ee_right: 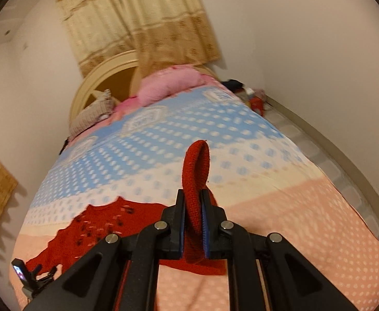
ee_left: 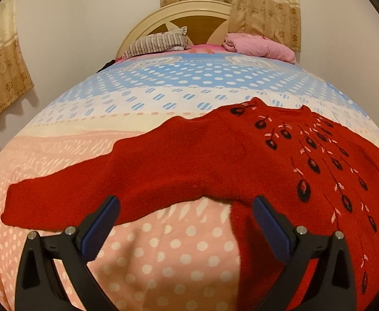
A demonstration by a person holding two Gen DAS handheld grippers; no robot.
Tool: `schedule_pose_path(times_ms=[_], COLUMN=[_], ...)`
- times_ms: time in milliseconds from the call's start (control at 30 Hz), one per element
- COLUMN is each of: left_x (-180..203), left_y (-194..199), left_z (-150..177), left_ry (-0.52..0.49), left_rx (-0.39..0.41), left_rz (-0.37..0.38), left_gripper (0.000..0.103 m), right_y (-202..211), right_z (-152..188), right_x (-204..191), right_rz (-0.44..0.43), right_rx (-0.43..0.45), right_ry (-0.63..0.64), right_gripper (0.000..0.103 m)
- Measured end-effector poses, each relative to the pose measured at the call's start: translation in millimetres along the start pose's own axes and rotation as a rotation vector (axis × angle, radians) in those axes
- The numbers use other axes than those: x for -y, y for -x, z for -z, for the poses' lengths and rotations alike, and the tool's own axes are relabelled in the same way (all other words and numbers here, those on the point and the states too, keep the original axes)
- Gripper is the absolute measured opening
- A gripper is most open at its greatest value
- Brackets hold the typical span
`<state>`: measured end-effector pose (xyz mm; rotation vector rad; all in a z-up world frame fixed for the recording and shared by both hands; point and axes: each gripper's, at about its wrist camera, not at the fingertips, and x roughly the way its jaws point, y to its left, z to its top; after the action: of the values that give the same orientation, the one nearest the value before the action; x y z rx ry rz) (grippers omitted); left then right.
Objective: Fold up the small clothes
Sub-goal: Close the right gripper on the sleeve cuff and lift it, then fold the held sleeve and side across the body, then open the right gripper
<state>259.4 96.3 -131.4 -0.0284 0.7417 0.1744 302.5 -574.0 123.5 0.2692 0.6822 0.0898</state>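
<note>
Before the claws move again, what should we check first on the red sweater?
1. Right claw is shut on the cuff of the red knitted sweater with dark embroidered flowers: ok.
2. Left claw is open and holds nothing: ok.
3. The sweater's long left sleeve lies flat on the dotted pink, cream and blue bedspread: ok.
4. The sweater's body is smooth, without bunching: cannot tell, the right wrist view is blurred.
5. The held cuff sticks up past the pads, with enough cloth gripped: ok.
</note>
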Motion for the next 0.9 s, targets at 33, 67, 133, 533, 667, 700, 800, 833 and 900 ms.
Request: schedule_pose_path(times_ms=[33, 67, 133, 533, 667, 700, 800, 833, 900], left_x=[-2.5, -5.7, -10.1, -25.0, -28.7, -29.1, -30.3, -30.5, -30.0], left_y=[-0.8, -1.6, -2.6, -3.5, -4.4, -4.4, -4.6, -4.6, -4.8], left_z=[0.7, 1.7, 3.5, 10.5, 11.7, 11.9, 12.7, 12.9, 13.5], left_ry=[0.007, 0.017, 0.03, 0.085, 0.103, 0.107, 0.115, 0.117, 0.118], left_rx=[-0.002, -0.003, -0.003, 0.004, 0.005, 0.005, 0.007, 0.008, 0.005], left_rz=[0.0, 0.001, 0.005, 0.075, 0.088, 0.09, 0.093, 0.092, 0.091], left_gripper=[0.103, 0.103, 0.103, 0.103, 0.103, 0.103, 0.103, 0.103, 0.103], right_y=[-0.6, -1.6, -4.2, -34.0, -49.1, -54.4, -68.4, -75.1, -89.2], right_z=[-2.1, -4.8, -7.9, -2.2, 7.7, 11.2, 22.6, 28.3, 40.6], right_x=[-9.2, -22.6, -44.8, -178.3, -217.5, -226.7, -245.4, -253.7, -266.4], right_rz=[-0.009, -0.022, -0.044, -0.197, -0.238, -0.248, -0.27, -0.279, -0.296], right_rx=[0.002, 0.004, 0.007, -0.017, -0.039, -0.046, -0.068, -0.08, -0.106], right_ry=[0.012, 0.029, 0.053, 0.194, 0.24, 0.25, 0.275, 0.283, 0.298], right_gripper=[0.01, 0.01, 0.01, 0.01, 0.01, 0.01, 0.01, 0.01, 0.01])
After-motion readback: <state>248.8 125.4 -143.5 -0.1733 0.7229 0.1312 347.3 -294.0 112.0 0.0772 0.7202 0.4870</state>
